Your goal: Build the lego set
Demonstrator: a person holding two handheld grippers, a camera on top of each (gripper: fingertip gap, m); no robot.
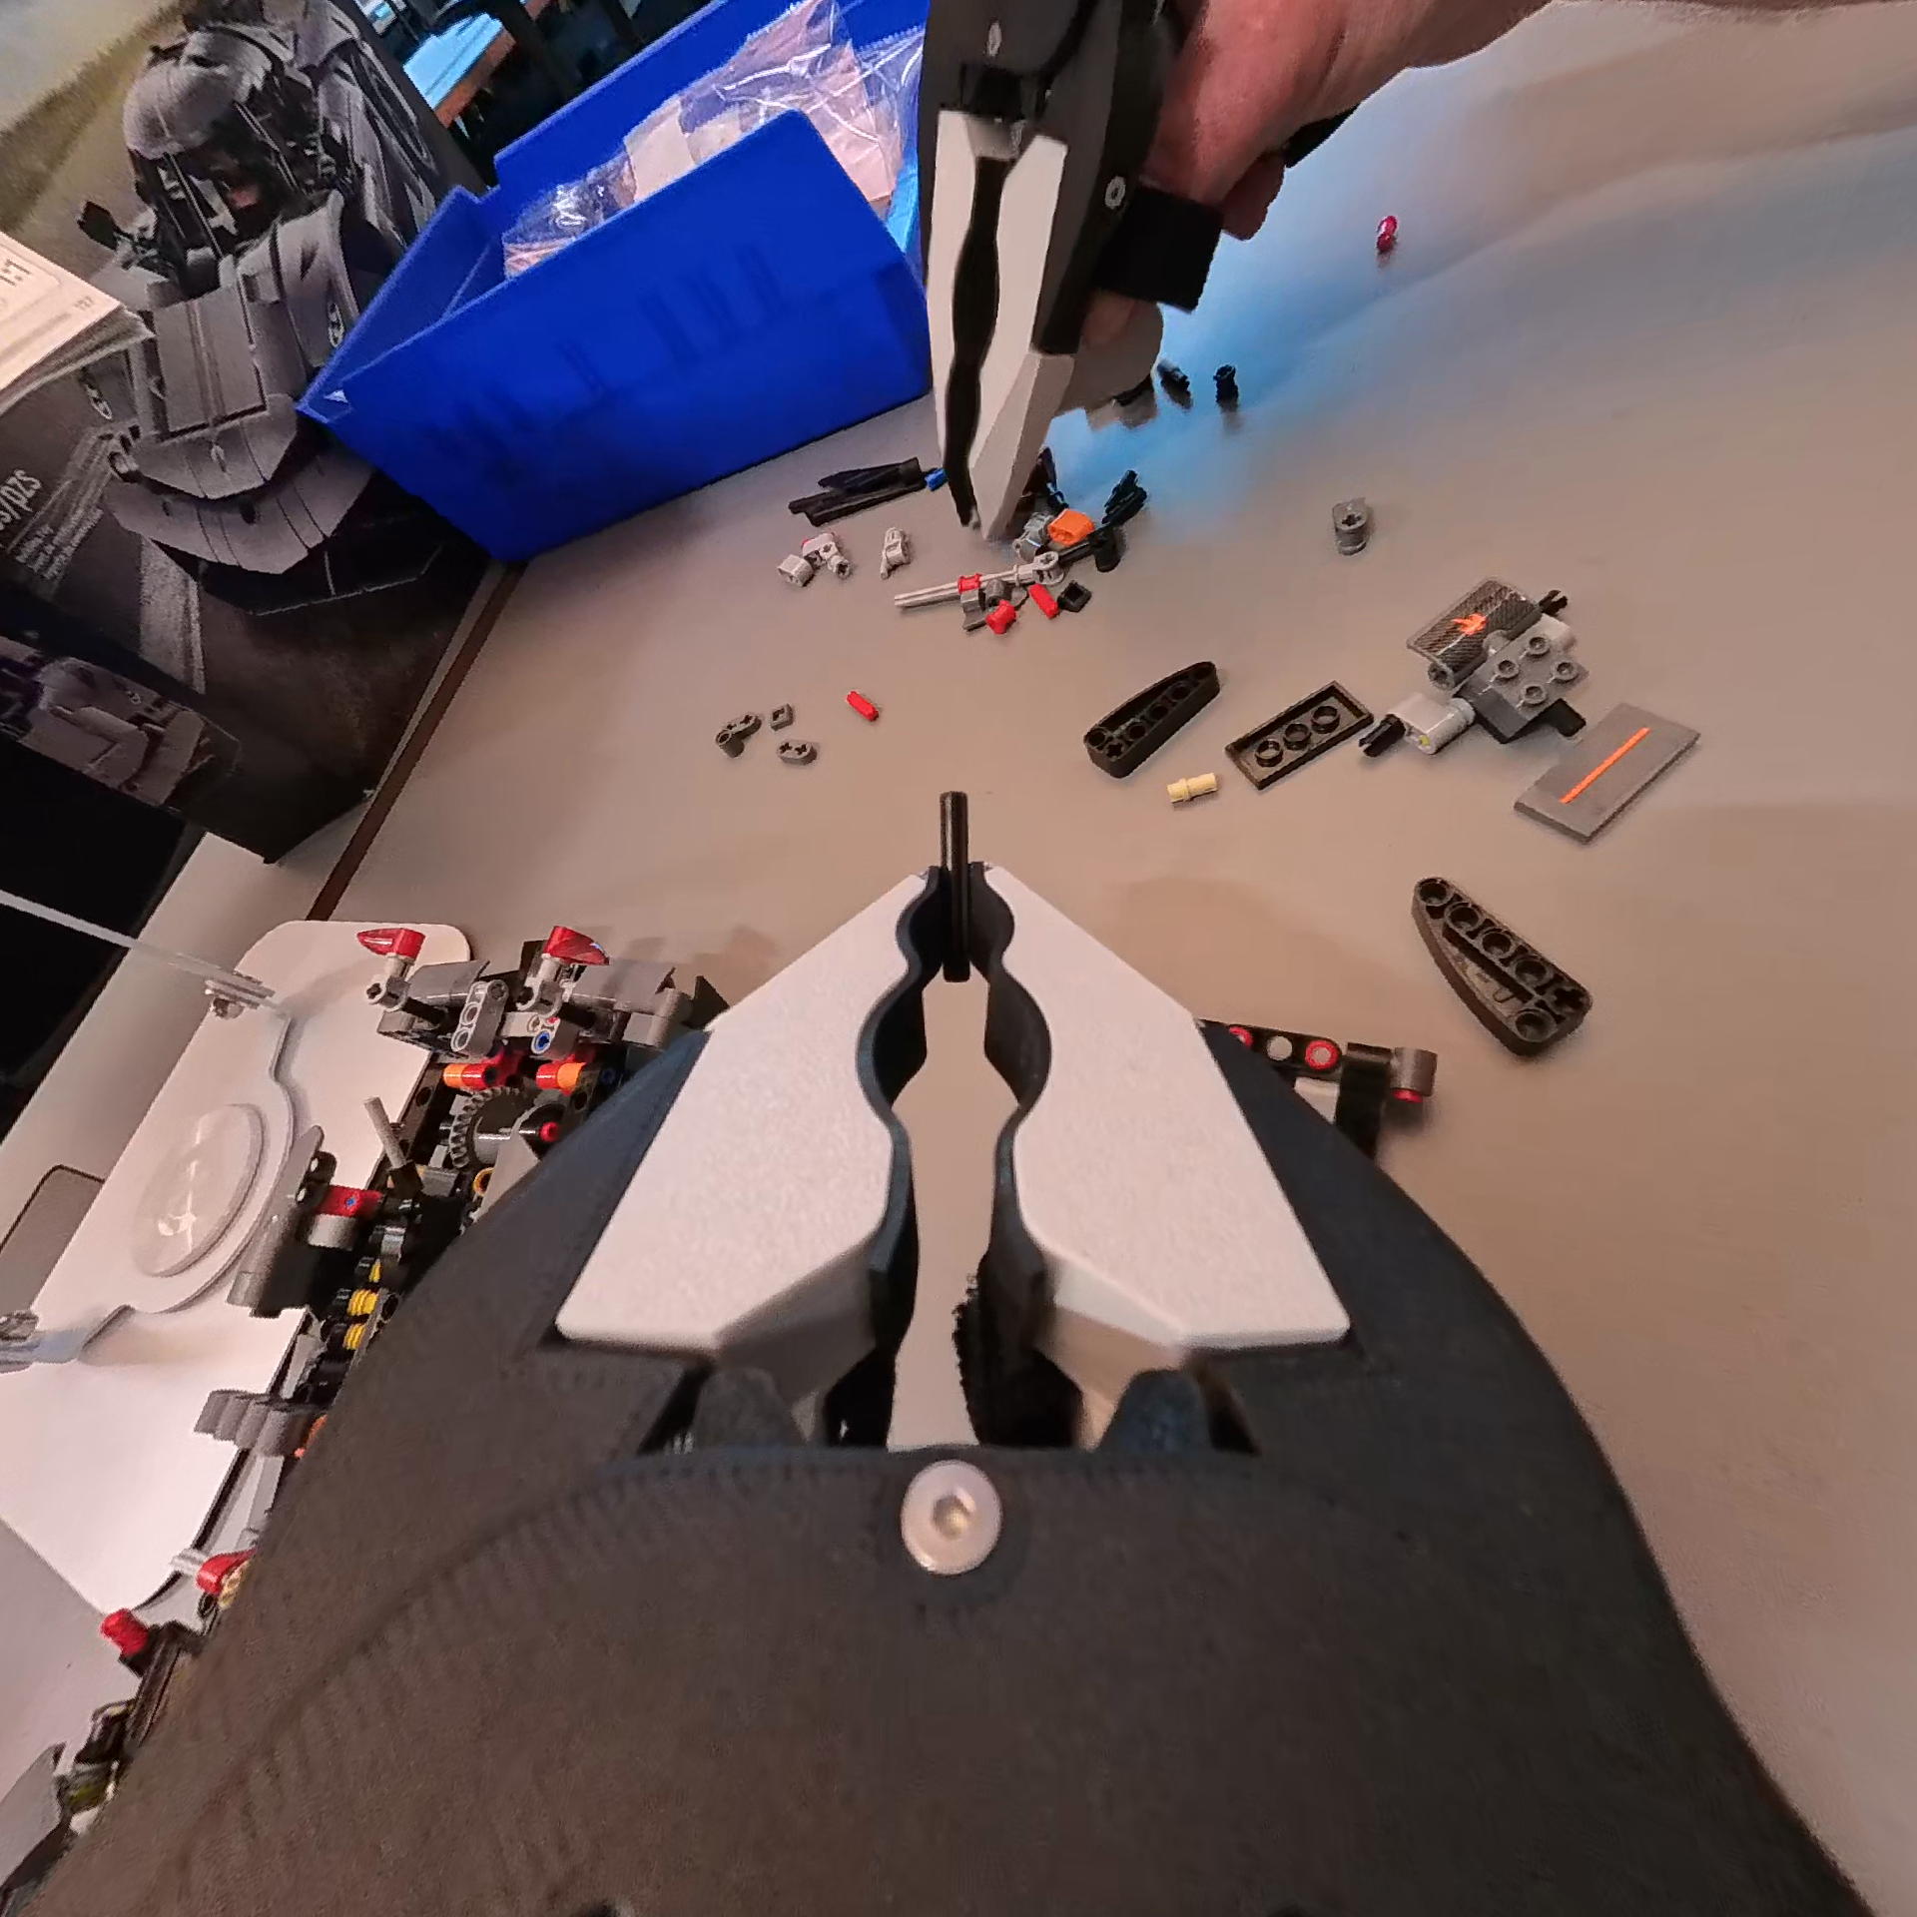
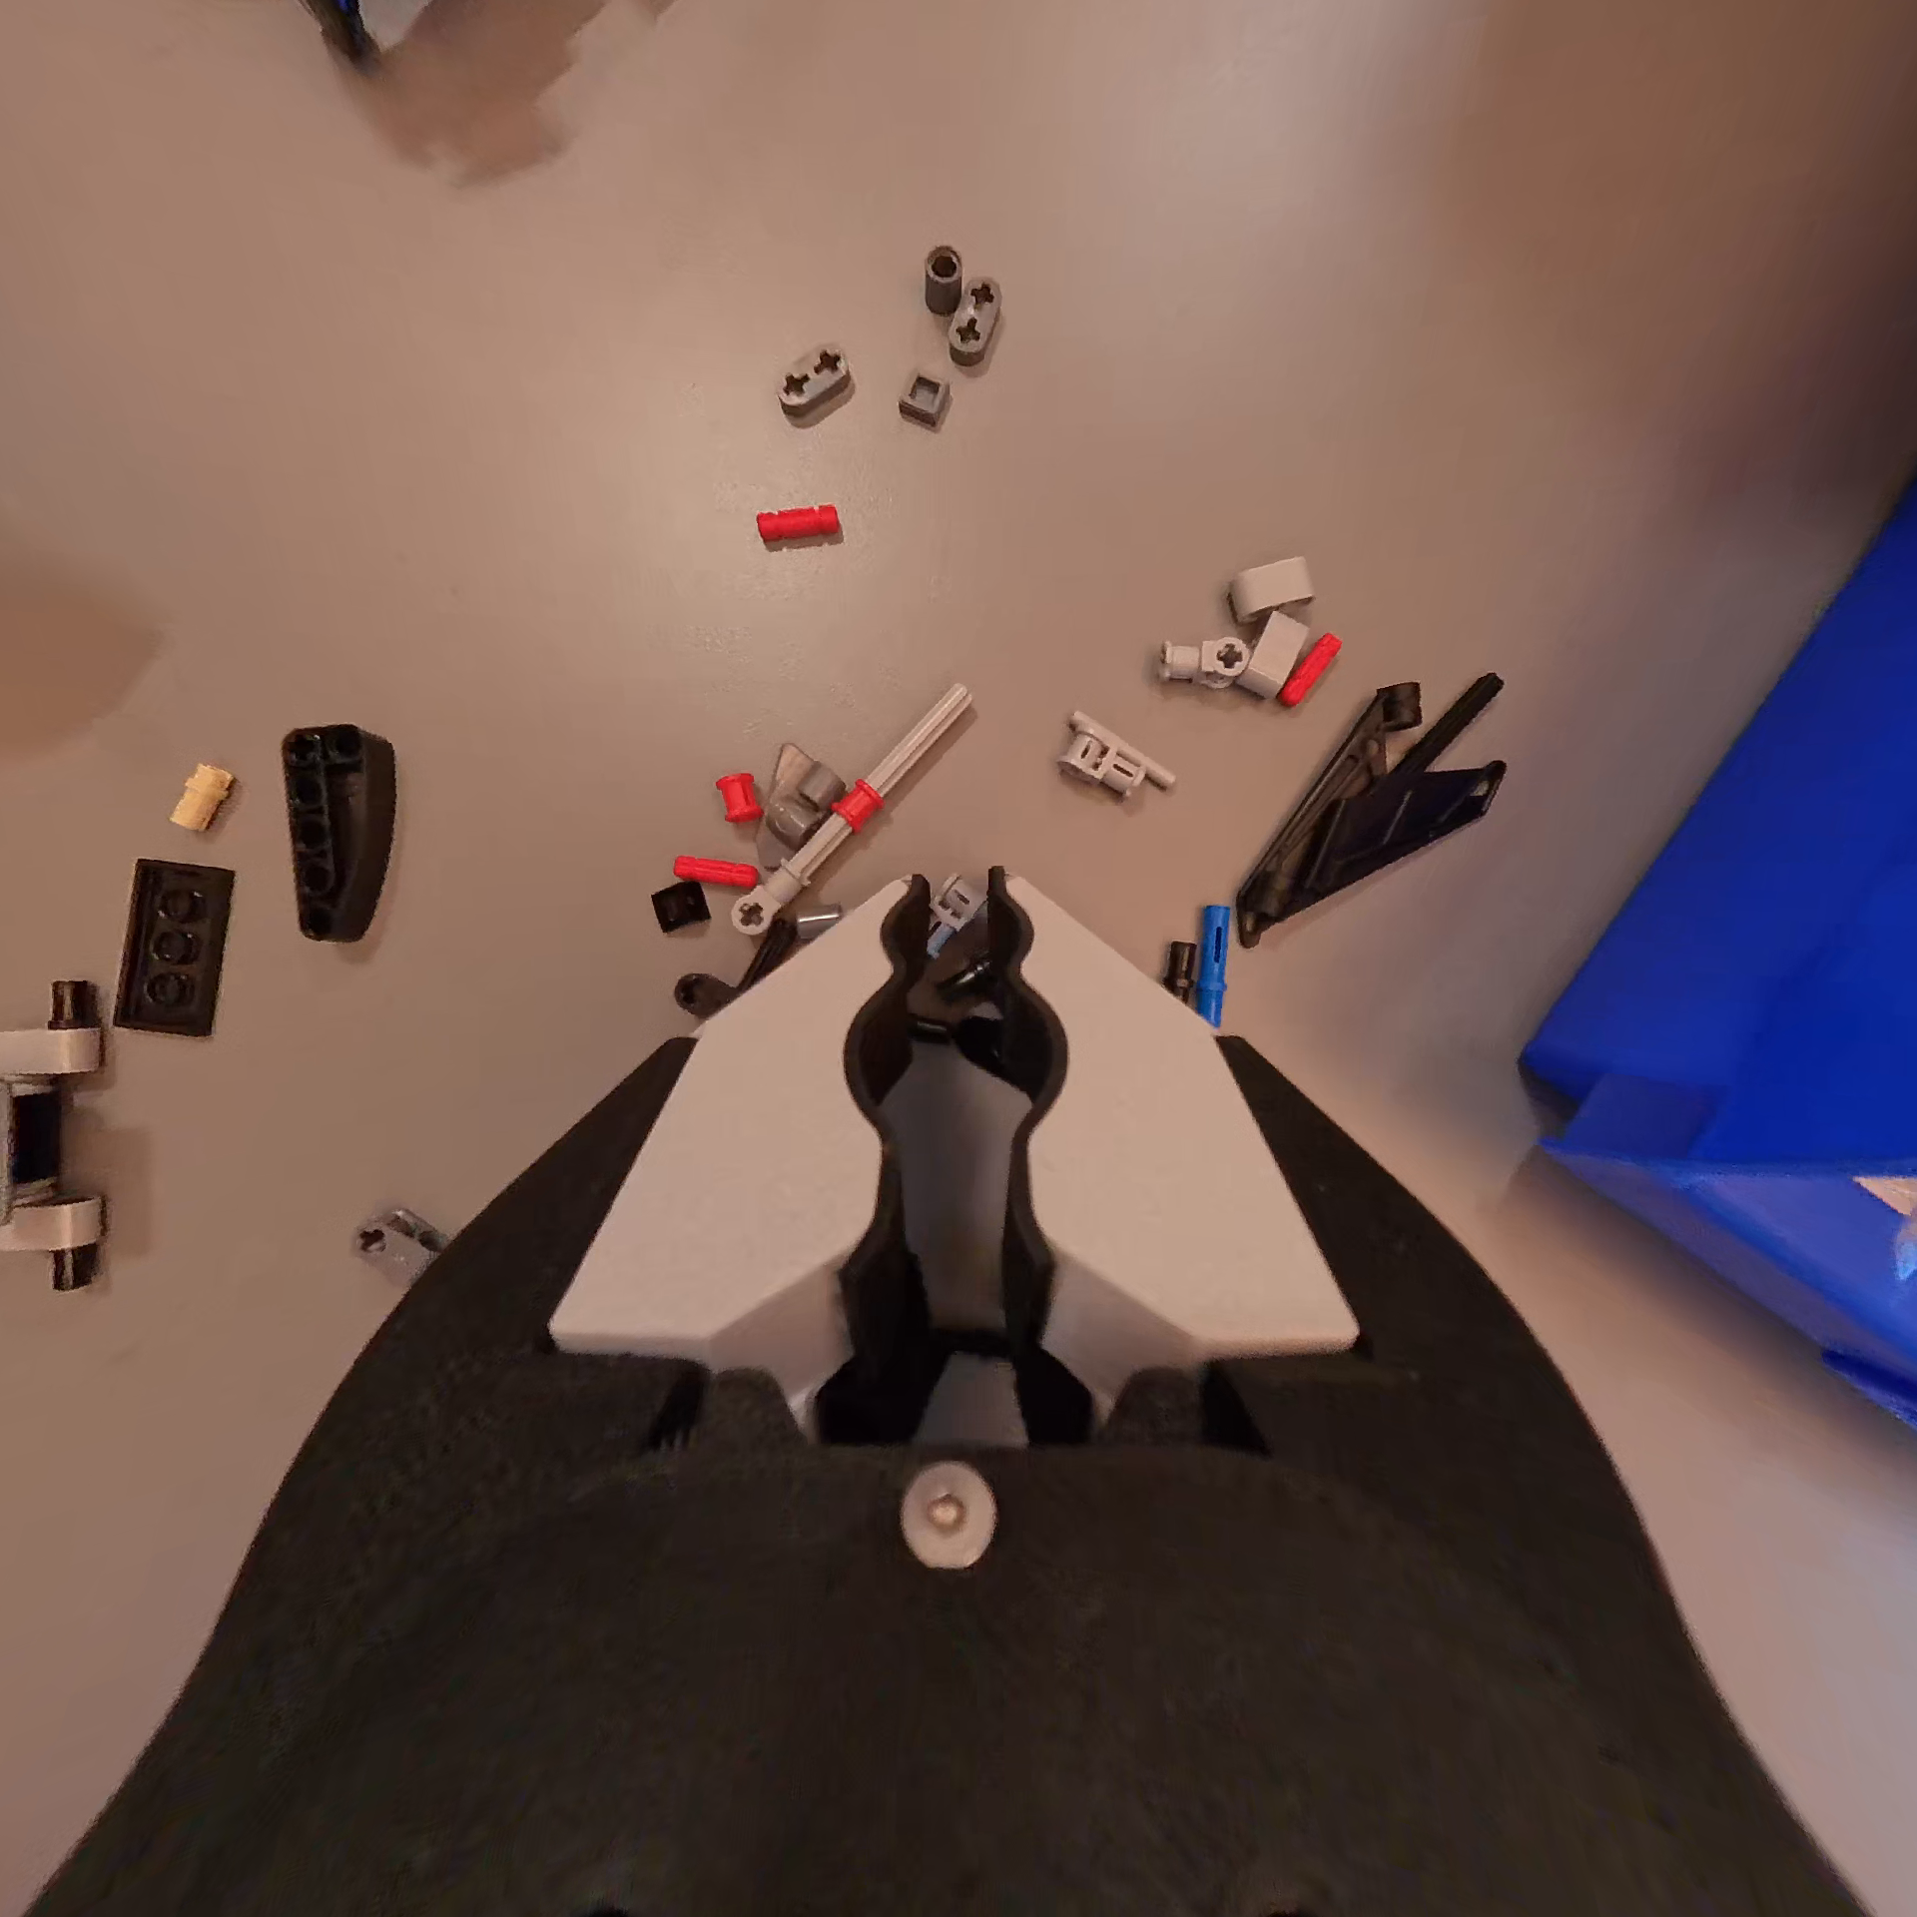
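My left gripper (image 1: 954,882) is shut on a short black axle (image 1: 952,830) that sticks out past its tips, above the grey table (image 1: 1349,1349). The partly built model (image 1: 498,1048), grey and black with red and orange pins, lies just left of it on a white board (image 1: 104,1400). My right gripper (image 2: 954,882), also in the left wrist view (image 1: 980,514), points down into a pile of small pieces (image 2: 820,820). Its jaws stand a little apart. A small black piece (image 2: 965,975) shows in the gap; I cannot tell if it is gripped.
A blue bin (image 1: 622,363) with plastic bags stands at the back, also in the right wrist view (image 2: 1763,985). The set's box (image 1: 207,415) is at the left. Black curved panels (image 1: 1151,716), a black plate (image 1: 1297,731), a grey subassembly (image 1: 1504,674) and a grey tile (image 1: 1608,768) lie to the right. Tip to tip, the grippers are about 20 cm apart. To the partly built model (image 1: 498,1048): left tips about 15 cm, right tips about 25 cm.
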